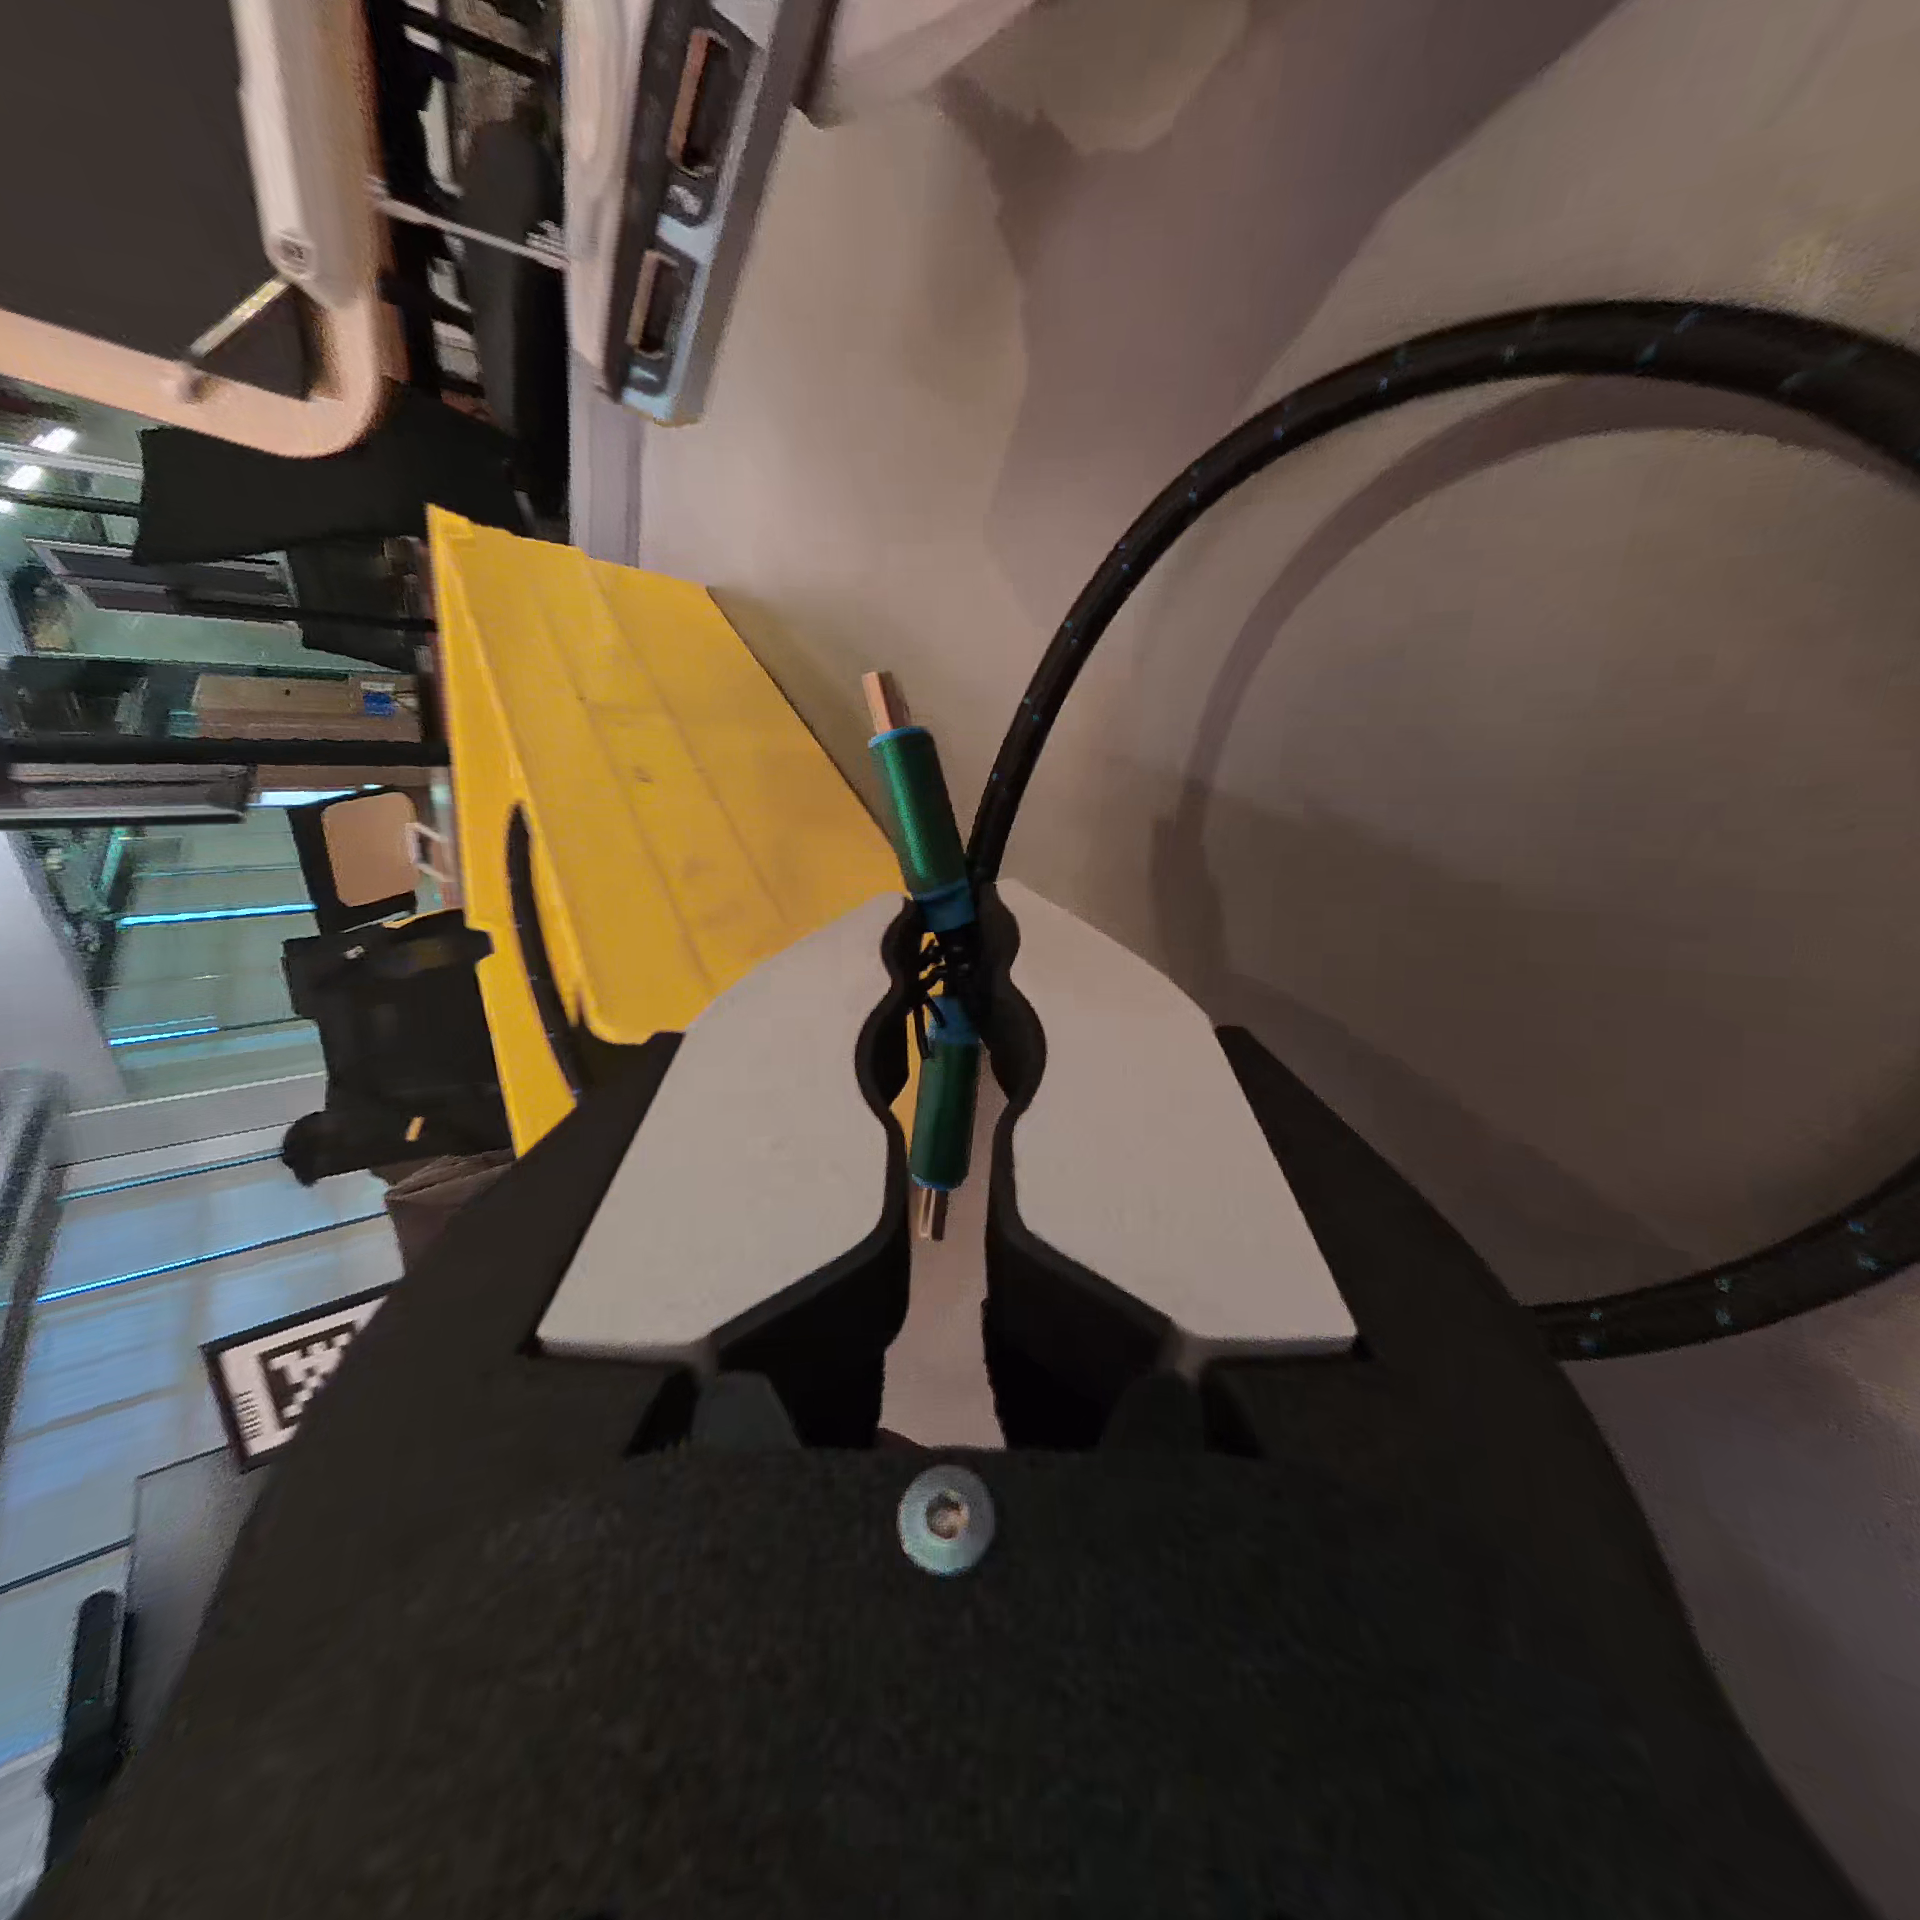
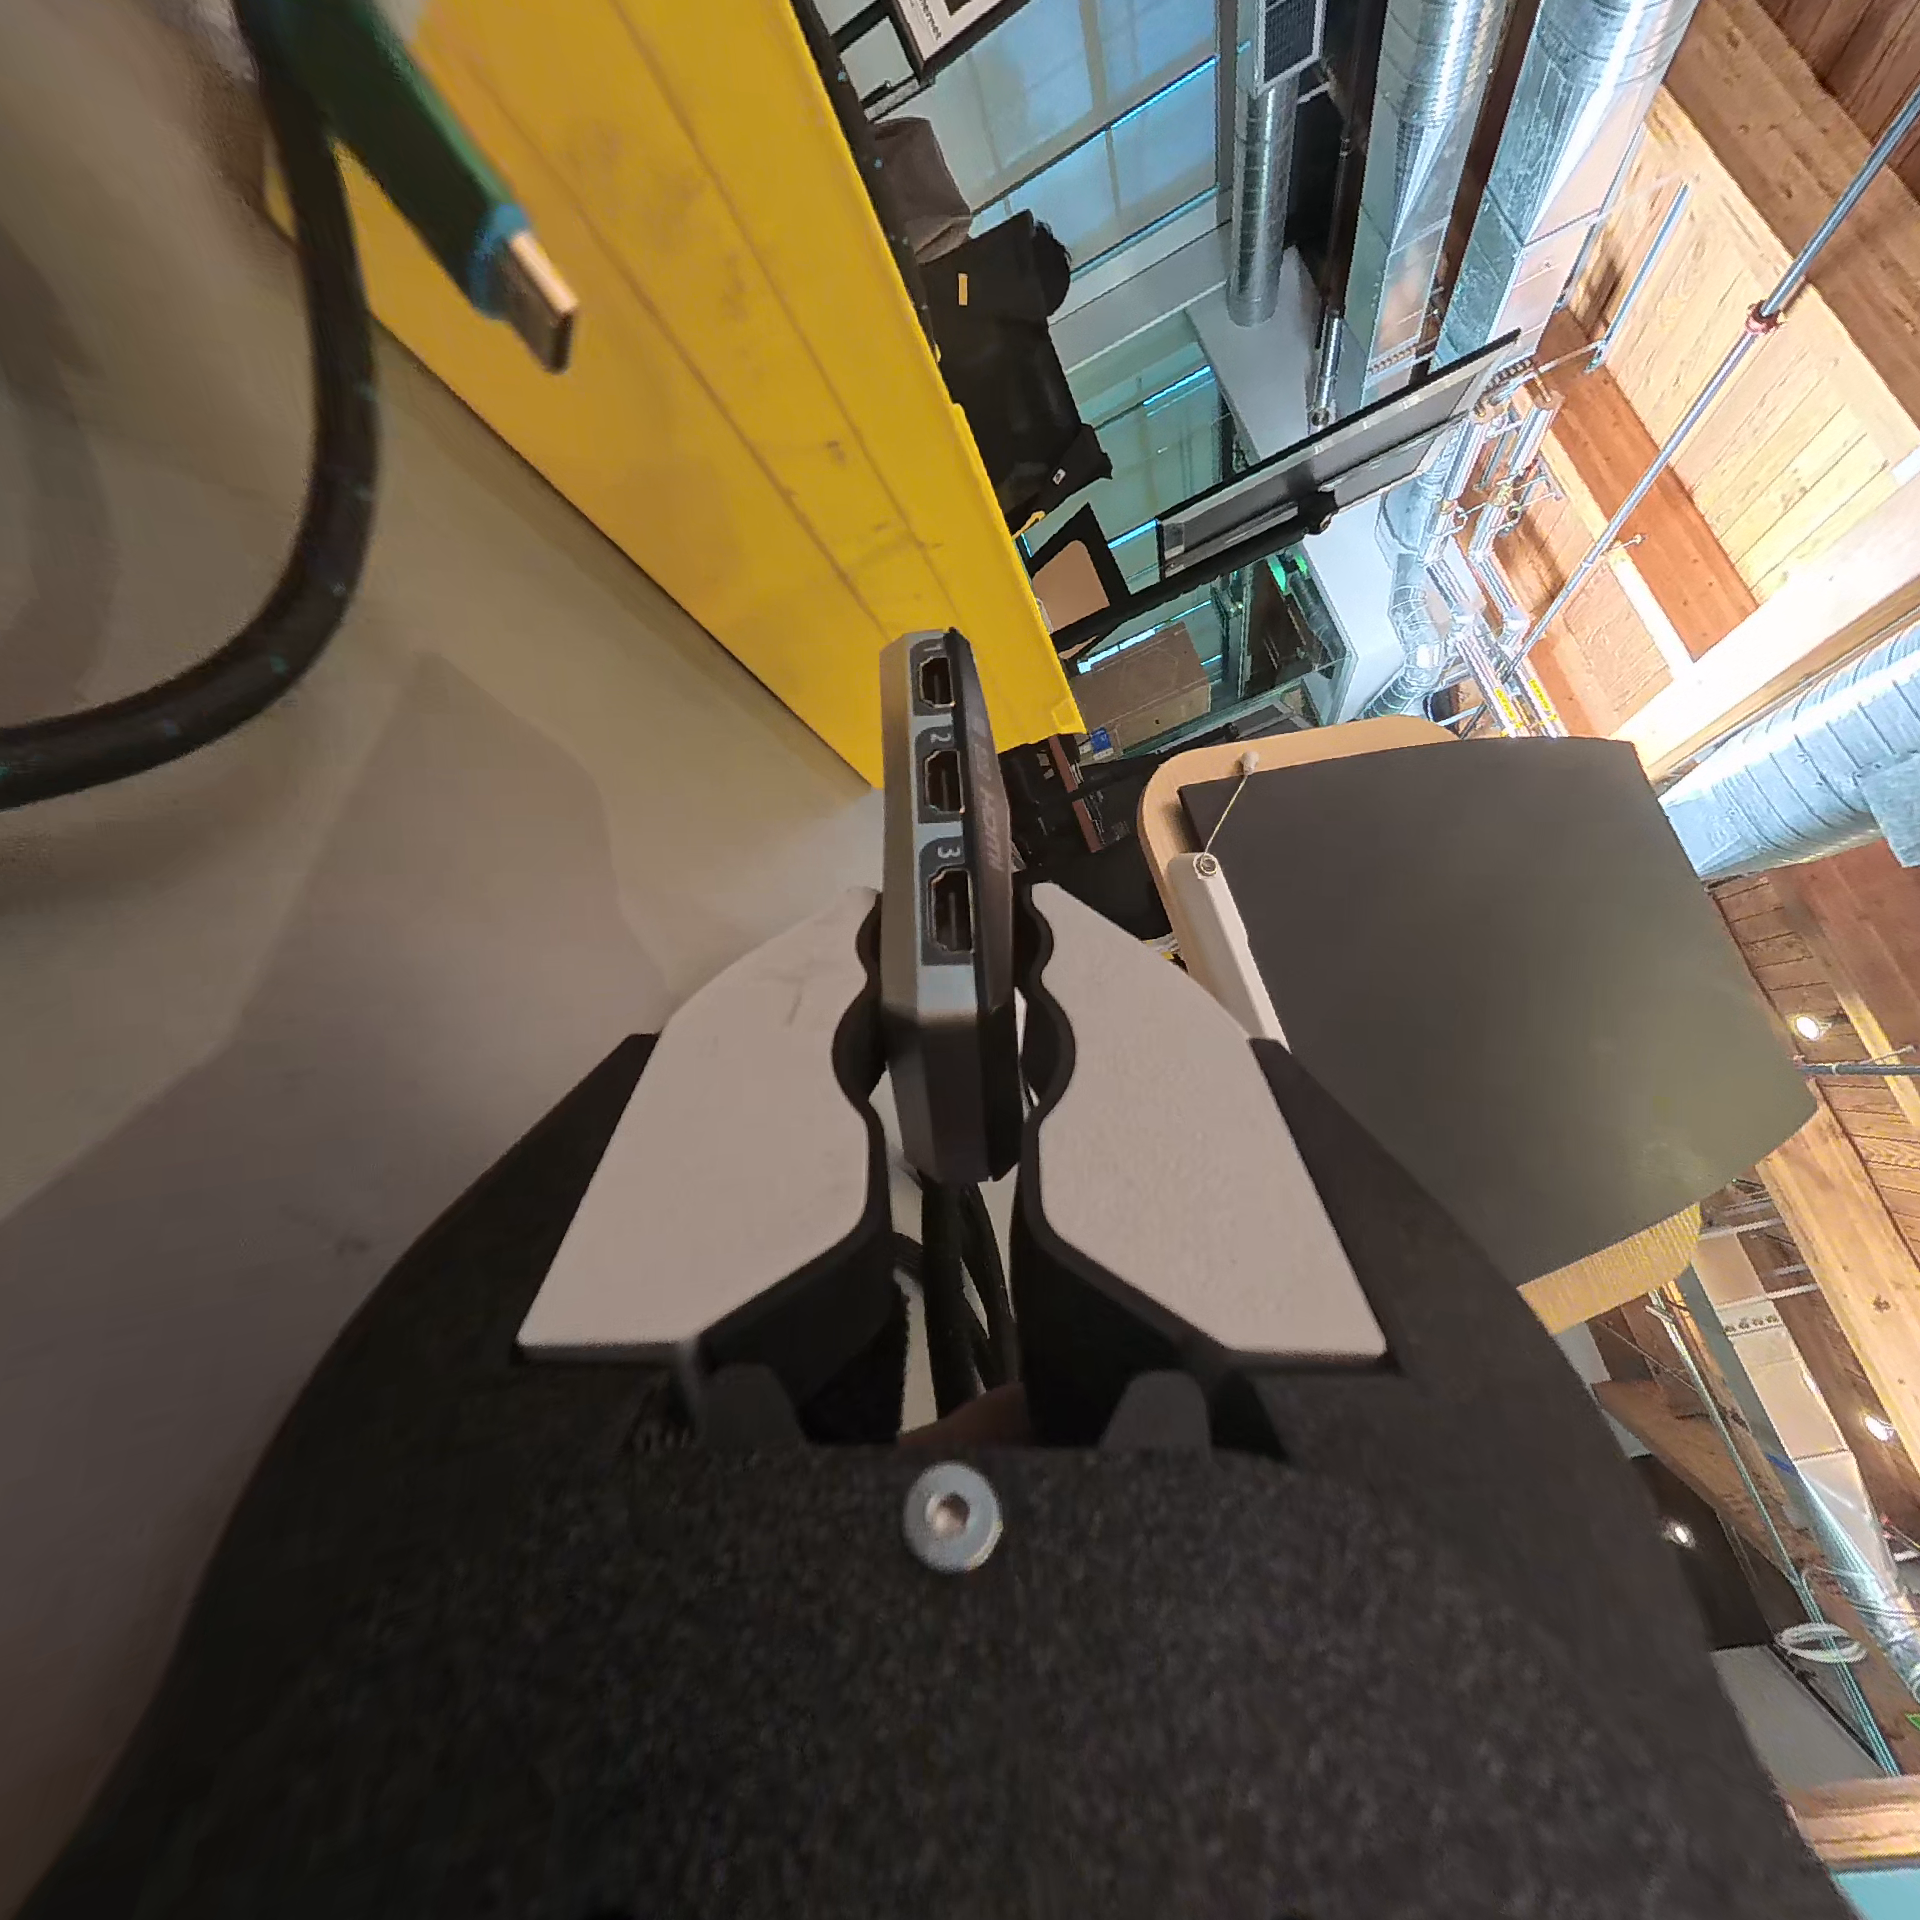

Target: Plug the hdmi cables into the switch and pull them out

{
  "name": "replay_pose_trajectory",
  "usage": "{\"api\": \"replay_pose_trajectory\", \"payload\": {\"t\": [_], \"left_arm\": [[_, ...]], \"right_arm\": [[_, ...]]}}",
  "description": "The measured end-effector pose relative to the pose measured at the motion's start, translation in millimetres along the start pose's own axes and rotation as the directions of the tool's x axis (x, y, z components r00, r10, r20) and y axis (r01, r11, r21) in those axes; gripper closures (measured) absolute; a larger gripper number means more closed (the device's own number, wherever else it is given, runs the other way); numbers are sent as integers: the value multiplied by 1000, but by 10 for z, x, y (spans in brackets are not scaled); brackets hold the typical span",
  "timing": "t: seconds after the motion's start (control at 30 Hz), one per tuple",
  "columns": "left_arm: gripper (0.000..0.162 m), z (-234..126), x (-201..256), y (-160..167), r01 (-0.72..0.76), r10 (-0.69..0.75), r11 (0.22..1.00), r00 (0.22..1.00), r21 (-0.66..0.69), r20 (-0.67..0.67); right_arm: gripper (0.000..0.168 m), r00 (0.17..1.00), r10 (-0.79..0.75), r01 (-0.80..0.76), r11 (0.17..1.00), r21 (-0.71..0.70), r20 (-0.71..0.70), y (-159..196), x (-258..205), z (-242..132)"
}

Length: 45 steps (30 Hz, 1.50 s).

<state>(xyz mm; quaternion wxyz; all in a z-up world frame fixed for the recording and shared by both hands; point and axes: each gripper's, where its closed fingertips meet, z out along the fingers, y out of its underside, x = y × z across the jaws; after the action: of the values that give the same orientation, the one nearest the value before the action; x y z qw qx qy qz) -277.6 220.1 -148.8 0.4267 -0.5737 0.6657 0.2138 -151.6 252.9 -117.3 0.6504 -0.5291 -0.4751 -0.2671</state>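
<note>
My left gripper (image 1: 951,914) is shut on the black braided HDMI cable (image 1: 1143,582) just behind a green plug (image 1: 914,800) that sticks out past the fingertips, metal tip forward. A second green plug (image 1: 943,1117) lies back between the fingers. The cable loops wide to the right. My right gripper (image 2: 951,914) is shut on the grey HDMI switch (image 2: 940,831), held on edge with three empty ports facing the camera. The switch also shows at the top of the left wrist view (image 1: 675,208). A green plug (image 2: 447,197) shows at the top left of the right wrist view.
A yellow bin (image 1: 644,769) stands on the pale table (image 1: 1455,935) beyond the plugs; it also shows in the right wrist view (image 2: 727,343). A dark chair back with a light wooden rim (image 2: 1455,987) stands to the right of the switch. Tip to tip, the grippers are about 12 centimeters apart.
</note>
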Motion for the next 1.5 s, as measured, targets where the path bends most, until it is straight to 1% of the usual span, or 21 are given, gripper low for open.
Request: {"api": "replay_pose_trajectory", "payload": {"t": [0.07,0.17,0.23,0.27,0.33,0.4,0.47,0.5,0.63,0.77,0.83,0.9,0.93,0.97,1.1,1.2,1.27,1.33,1.37,1.43,1.5], "left_arm": [[152,8,183,-20,107,-102,993,986,39,-130],[152,-58,422,-31,353,-314,935,876,43,-366],[152,-140,512,-43,528,-450,849,733,11,-510],[151,-187,505,-59,619,-511,785,647,-2,-565],[145,-350,427,-119,785,-575,620,432,-25,-694],[142,-497,331,-102,880,-577,469,237,-79,-782],[141,-558,264,-3,921,-577,371,127,-120,-807],[140,-544,247,71,930,-597,345,109,-131,-795],[130,-465,288,292,930,-664,332,114,-155,-739],[121,-390,461,233,893,-640,395,100,-215,-761],[119,-405,469,130,887,-593,400,59,-231,-803],[119,-461,497,17,872,-520,395,-47,-289,-853],[123,-447,510,-11,861,-510,399,-76,-314,-857],[135,-422,539,-28,848,-512,420,-71,-322,-856],[159,-429,710,-179,787,-493,559,64,-260,-868],[150,-487,770,-287,765,-470,606,126,-216,-874],[139,-505,729,-300,782,-481,591,146,-197,-865],[128,-540,638,-257,816,-508,545,140,-191,-850],[129,-553,589,-216,833,-533,520,145,-188,-833],[127,-587,553,-133,845,-584,508,194,-169,-788],[125,-645,614,-114,835,-608,531,258,-143,-751]], "right_arm": [[147,1000,2,-2,1000,0,0,1,1,-2],[147,1000,4,-4,1000,0,1,0,1,-3],[147,1000,7,-7,1000,1,2,0,1,-2],[147,1000,8,-8,1000,1,3,0,2,-2],[147,1000,11,-11,1000,2,4,-1,3,-3],[147,1000,16,-16,1000,2,4,-1,6,-4],[147,1000,20,-20,1000,3,5,-1,8,-5],[147,1000,20,-20,1000,4,6,-2,7,-4],[147,1000,23,-23,1000,4,10,-3,2,-4],[147,999,28,-28,1000,5,14,-4,0,0],[147,999,29,-29,1000,5,16,-5,-4,2],[147,999,29,-29,1000,6,18,-7,-7,2],[147,999,29,-30,1000,6,18,-7,-7,1],[146,999,29,-30,1000,5,18,-7,-8,2],[146,1000,23,-23,1000,4,20,-8,-18,1],[146,1000,23,-23,1000,2,20,-4,-19,4],[146,999,25,-25,1000,1,20,-2,-18,7],[146,999,24,-24,1000,0,20,-2,-20,7],[146,1000,23,-23,1000,0,20,-2,-20,7],[146,1000,22,-22,1000,0,21,-1,-24,6],[146,1000,22,-22,1000,0,22,-2,-26,8]]}}
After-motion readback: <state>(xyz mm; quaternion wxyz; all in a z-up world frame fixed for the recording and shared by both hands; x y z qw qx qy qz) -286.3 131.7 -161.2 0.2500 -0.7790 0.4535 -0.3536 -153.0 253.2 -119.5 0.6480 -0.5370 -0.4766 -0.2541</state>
